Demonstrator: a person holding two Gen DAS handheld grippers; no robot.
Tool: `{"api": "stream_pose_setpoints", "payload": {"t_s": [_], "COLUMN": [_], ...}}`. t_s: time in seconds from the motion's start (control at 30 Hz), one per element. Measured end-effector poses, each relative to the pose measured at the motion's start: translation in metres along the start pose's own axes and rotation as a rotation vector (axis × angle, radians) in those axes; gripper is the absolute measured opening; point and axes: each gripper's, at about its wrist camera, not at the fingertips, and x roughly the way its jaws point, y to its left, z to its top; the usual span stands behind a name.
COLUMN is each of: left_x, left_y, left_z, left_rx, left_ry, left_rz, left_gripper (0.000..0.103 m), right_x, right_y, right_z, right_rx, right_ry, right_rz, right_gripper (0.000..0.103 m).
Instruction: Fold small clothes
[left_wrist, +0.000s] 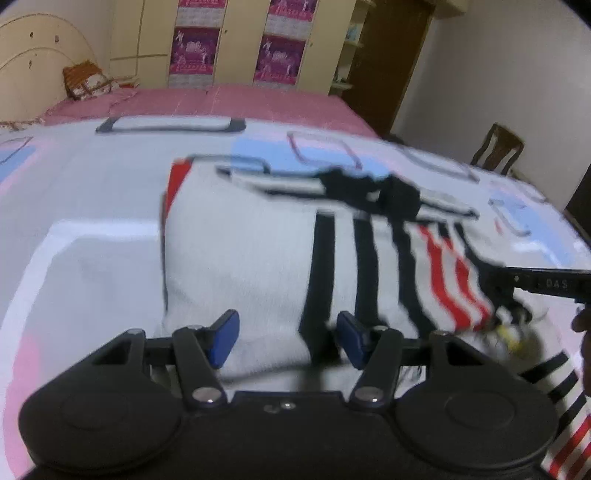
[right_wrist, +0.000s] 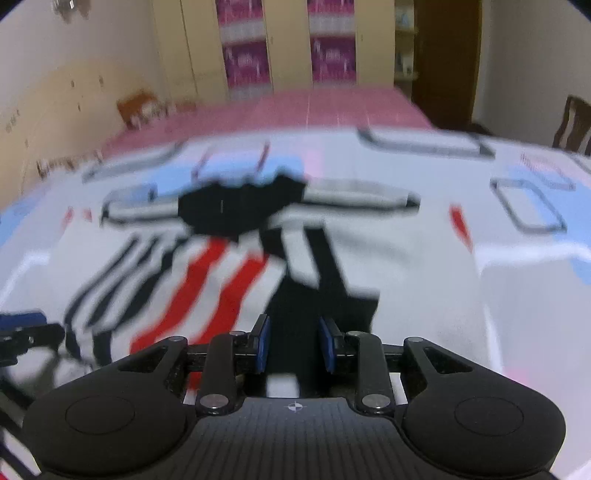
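Observation:
A small white garment (left_wrist: 240, 258) with black and red stripes and a black collar patch (left_wrist: 369, 188) lies spread on the bed. In the left wrist view my left gripper (left_wrist: 288, 338) hangs just over its near edge, open, with the blue pads (left_wrist: 223, 338) wide apart and cloth showing below the gap. The right gripper's black finger (left_wrist: 535, 284) reaches in from the right at the striped part. In the right wrist view the garment (right_wrist: 388, 258) fills the middle. My right gripper (right_wrist: 294, 343) stands open over a black stripe, its pads a narrow gap apart and not pressing on the cloth.
The bed carries a white, pink and blue patterned sheet (left_wrist: 92, 192) with a pink cover (left_wrist: 221, 103) beyond it. An orange pillow (left_wrist: 86, 83) lies by the headboard. Wardrobes (left_wrist: 236, 40) line the far wall. A wooden chair (left_wrist: 498, 147) and a dark door (right_wrist: 447, 55) are at the right.

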Motion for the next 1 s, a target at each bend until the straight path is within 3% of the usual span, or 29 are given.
{"api": "stream_pose_setpoints", "payload": {"t_s": [0.17, 0.27, 0.33, 0.4, 0.47, 0.6, 0.73, 0.83, 0.9, 0.93, 1.0], "left_x": [0.022, 0.050, 0.069, 0.079, 0.078, 0.067, 0.037, 0.039, 0.050, 0.055, 0.061], "left_y": [0.018, 0.025, 0.035, 0.050, 0.059, 0.047, -0.002, -0.030, -0.040, -0.043, -0.038], "left_z": [0.045, 0.064, 0.068, 0.070, 0.069, 0.070, 0.060, 0.048, 0.042, 0.039, 0.033], "left_rx": [0.019, 0.028, 0.036, 0.014, -0.011, 0.039, 0.096, 0.076, 0.079, 0.096, 0.122], "left_ry": [-0.063, -0.033, 0.000, 0.009, -0.006, -0.001, -0.078, -0.060, -0.022, 0.002, 0.028], "left_rz": [0.031, 0.038, 0.055, 0.064, 0.033, 0.072, 0.010, -0.039, -0.039, -0.015, 0.029], "left_gripper": [0.058, 0.058, 0.057, 0.060, 0.060, 0.058, 0.066, 0.065, 0.059, 0.058, 0.060], "right_x": [0.028, 0.049, 0.063, 0.077, 0.081, 0.069, 0.041, 0.043, 0.050, 0.055, 0.066], "right_y": [-0.014, -0.014, -0.015, -0.021, -0.032, -0.024, 0.008, 0.046, 0.066, 0.072, 0.073], "right_z": [0.029, 0.046, 0.051, 0.050, 0.049, 0.051, 0.051, 0.043, 0.036, 0.033, 0.026], "right_rx": [0.000, -0.008, -0.031, -0.046, -0.010, -0.015, -0.006, -0.079, -0.123, -0.136, -0.158], "right_ry": [-0.014, -0.008, 0.014, 0.062, 0.056, 0.019, -0.042, 0.004, 0.025, 0.040, 0.090], "right_rz": [-0.021, -0.004, -0.004, -0.075, -0.072, -0.091, 0.061, 0.173, 0.196, 0.184, 0.142], "right_gripper": [0.028, 0.028, 0.028, 0.028, 0.028, 0.029, 0.028, 0.028, 0.028, 0.023, 0.023]}}
